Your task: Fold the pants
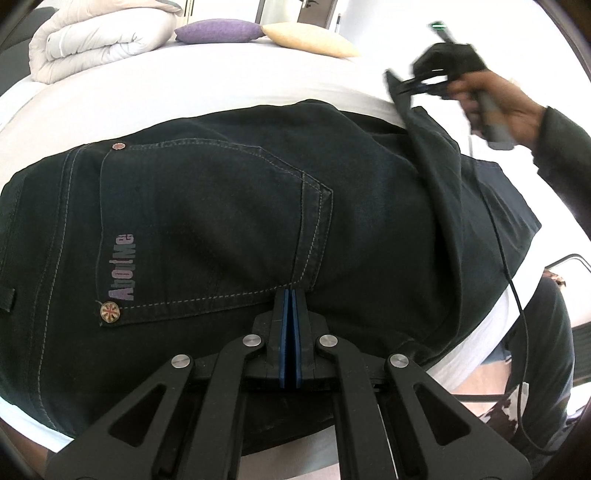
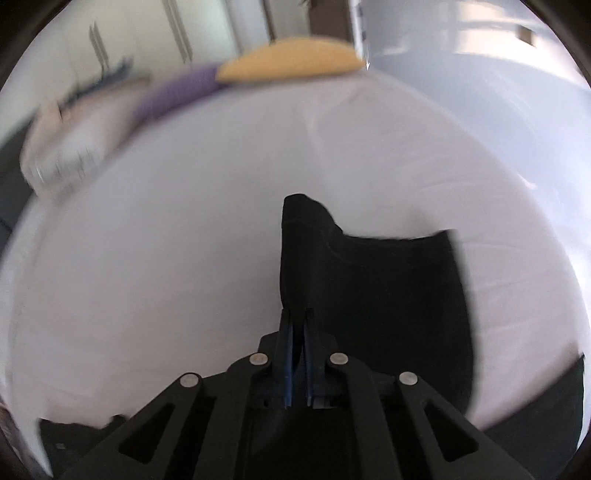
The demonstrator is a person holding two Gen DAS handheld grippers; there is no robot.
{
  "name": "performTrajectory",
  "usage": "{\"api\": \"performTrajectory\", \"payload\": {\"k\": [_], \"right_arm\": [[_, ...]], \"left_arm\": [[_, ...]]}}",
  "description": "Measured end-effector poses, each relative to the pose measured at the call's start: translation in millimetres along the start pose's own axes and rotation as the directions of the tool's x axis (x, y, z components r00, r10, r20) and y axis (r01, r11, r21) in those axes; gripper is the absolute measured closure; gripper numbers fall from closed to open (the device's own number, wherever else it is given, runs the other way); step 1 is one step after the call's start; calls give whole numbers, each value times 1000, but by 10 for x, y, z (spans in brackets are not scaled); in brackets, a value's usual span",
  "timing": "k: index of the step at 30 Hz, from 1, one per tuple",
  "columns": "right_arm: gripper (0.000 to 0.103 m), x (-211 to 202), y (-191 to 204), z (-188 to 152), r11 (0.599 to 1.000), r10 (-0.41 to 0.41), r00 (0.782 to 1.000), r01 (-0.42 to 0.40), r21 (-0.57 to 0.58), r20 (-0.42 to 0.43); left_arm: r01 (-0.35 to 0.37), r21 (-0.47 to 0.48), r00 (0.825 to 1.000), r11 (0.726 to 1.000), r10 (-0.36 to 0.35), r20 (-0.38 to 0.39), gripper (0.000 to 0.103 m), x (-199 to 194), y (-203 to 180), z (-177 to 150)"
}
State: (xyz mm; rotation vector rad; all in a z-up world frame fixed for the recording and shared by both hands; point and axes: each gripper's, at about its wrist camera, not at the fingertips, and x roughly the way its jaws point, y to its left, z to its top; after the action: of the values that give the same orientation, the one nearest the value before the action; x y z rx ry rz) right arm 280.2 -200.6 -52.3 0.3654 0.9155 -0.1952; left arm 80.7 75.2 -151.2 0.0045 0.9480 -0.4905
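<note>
Dark denim pants [image 1: 221,206] lie on a white bed, back pocket with an "AboutMe" label facing up. My left gripper [image 1: 291,295] is shut, its tips resting on the pants just below the pocket; I cannot tell if fabric is pinched. My right gripper [image 1: 402,86] is at the upper right, lifted above the bed, shut on a raised end of the pants. In the right wrist view that gripper [image 2: 297,317] pinches dark fabric [image 2: 369,280] that hangs ahead of it over the sheet.
The white bed sheet [image 1: 221,85] spreads beyond the pants. A rolled duvet [image 1: 96,40], a purple pillow [image 1: 218,31] and a tan pillow [image 1: 310,38] sit at the far side. A cable [image 1: 517,288] hangs at the right near the bed edge.
</note>
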Motion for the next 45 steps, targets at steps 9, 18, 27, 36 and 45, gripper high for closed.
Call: {"api": "performTrajectory", "payload": {"k": [9, 18, 27, 36, 45], "right_arm": [[98, -1396, -1914, -1025, 886, 143, 953, -243, 395, 265], [66, -1213, -2765, -2198, 646, 208, 935, -352, 677, 287], [45, -1028, -2776, -1884, 578, 212, 919, -393, 715, 333], [100, -1065, -2951, -2170, 533, 192, 928, -371, 760, 318], [100, -1130, -3100, -2385, 464, 244, 917, -396, 792, 316]], "left_arm": [[-30, 13, 999, 999, 30, -13, 101, 7, -88, 38], [-64, 19, 997, 998, 65, -46, 101, 18, -177, 124], [-110, 35, 992, 993, 112, -67, 101, 29, -252, 155], [-97, 62, 992, 993, 102, -77, 101, 42, -249, 173], [-82, 106, 990, 991, 93, -102, 101, 18, -212, 174]]}}
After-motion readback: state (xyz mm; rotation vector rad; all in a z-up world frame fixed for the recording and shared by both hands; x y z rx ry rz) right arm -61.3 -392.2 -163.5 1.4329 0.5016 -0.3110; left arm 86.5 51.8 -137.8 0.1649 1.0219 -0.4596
